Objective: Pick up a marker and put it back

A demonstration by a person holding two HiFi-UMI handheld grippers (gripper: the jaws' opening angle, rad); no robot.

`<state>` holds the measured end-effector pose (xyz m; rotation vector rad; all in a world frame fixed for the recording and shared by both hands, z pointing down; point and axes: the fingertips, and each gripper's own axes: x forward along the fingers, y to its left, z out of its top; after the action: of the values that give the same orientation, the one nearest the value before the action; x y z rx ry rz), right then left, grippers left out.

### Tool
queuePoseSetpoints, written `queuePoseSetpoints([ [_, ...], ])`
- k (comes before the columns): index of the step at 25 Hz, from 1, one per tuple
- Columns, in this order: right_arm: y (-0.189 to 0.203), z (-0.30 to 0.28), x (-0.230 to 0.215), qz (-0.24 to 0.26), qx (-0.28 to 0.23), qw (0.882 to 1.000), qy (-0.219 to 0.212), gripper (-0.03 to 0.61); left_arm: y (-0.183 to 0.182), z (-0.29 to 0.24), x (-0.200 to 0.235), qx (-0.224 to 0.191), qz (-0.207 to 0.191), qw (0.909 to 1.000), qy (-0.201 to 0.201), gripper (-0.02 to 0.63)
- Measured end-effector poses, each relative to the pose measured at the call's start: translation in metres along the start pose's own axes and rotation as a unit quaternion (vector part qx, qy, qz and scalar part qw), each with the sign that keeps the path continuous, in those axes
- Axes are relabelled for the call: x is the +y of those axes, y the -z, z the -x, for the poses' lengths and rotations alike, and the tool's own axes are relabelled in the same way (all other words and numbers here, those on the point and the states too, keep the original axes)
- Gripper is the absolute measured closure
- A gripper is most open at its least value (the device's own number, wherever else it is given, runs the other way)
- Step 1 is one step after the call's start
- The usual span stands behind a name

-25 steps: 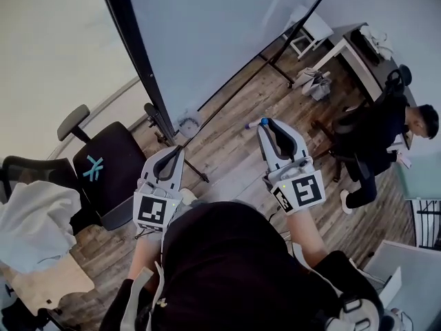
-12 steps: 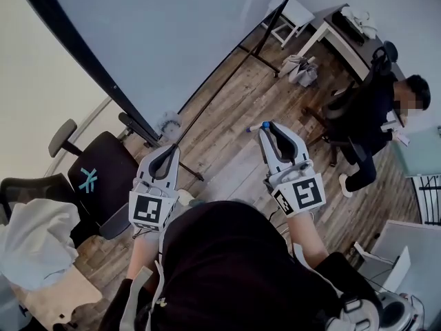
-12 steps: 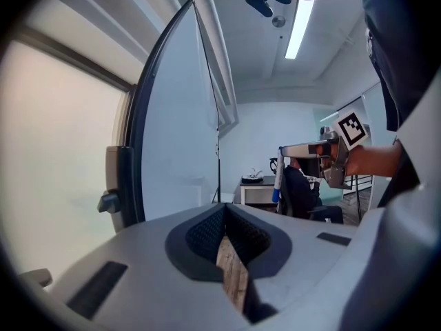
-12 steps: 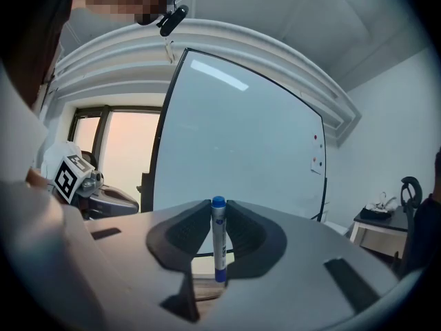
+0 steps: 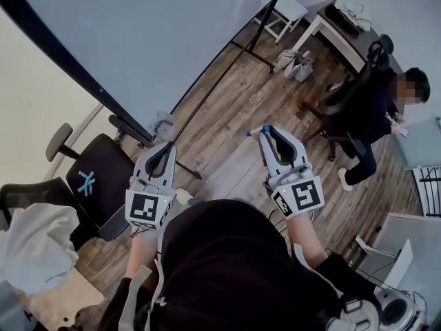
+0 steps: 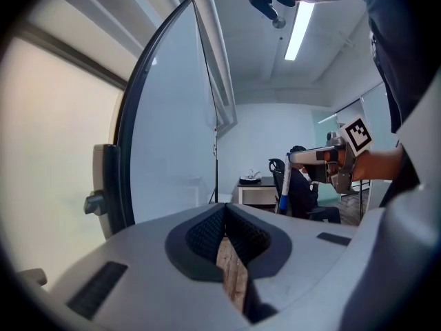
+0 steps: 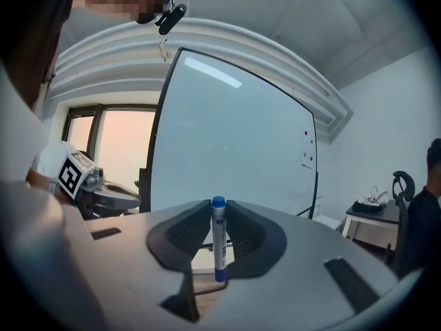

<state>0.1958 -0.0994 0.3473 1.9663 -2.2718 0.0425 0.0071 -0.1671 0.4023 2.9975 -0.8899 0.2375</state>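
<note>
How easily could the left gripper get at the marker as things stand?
Probably not directly. The marker is clamped between the jaws of the right gripper. Nothing stands between it and the left gripper, but the left jaws are shut and would have to open first.

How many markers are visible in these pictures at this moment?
1. The blue marker is clamped between the jaws of the right hand-held gripper. The left hand-held gripper is shut with nothing in it. More markers may lie out of view.

Soft, even light fills the room; a long white ceiling strip light (image 6: 300, 29) glares, dark fisheye vignetting ringing both gripper views.
</note>
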Motion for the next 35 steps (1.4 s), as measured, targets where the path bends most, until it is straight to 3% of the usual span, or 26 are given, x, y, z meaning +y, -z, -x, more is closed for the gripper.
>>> queuePoseSetpoints([
  [14,0.003,-0.005,-0.001,-0.004,0.002,1.0,-0.012,0.499,-0.003,0.006,0.003,0.006,0.0,0.9998,-0.018,0.604],
  [25,-0.008,-0.04,0.033,0.005,-0.011,0.997,-0.077,0.499,0.011,0.039,0.015,0.007,0.009,0.9982,-0.059,0.604],
  [35,-0.023,-0.086,0.083,0.011,-0.023,0.988,-0.155,0.499,0.018,0.079,0.04,0.016,0.03,0.9915,-0.126,0.604],
])
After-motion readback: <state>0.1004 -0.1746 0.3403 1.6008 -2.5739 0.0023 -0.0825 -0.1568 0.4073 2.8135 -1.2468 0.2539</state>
